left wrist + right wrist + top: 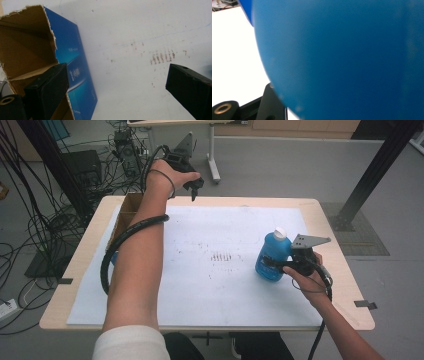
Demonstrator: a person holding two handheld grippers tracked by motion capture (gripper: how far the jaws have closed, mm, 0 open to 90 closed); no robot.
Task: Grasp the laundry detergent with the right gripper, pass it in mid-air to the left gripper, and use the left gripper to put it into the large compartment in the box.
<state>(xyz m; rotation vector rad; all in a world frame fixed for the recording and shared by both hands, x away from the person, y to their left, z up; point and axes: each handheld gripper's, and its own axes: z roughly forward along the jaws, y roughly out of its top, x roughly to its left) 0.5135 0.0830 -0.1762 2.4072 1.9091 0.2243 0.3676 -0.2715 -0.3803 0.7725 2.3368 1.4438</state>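
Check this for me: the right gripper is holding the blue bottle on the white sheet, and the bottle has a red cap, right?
Not quite. The cap is white, not red, as the high view shows. The rest holds: the right gripper is shut on the blue bottle, which stands on the white sheet.

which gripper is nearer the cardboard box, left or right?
Left. The left gripper hangs above the table's far edge, just beside the open cardboard box, jaws apart. The right gripper is across the table, clamped on the blue bottle.
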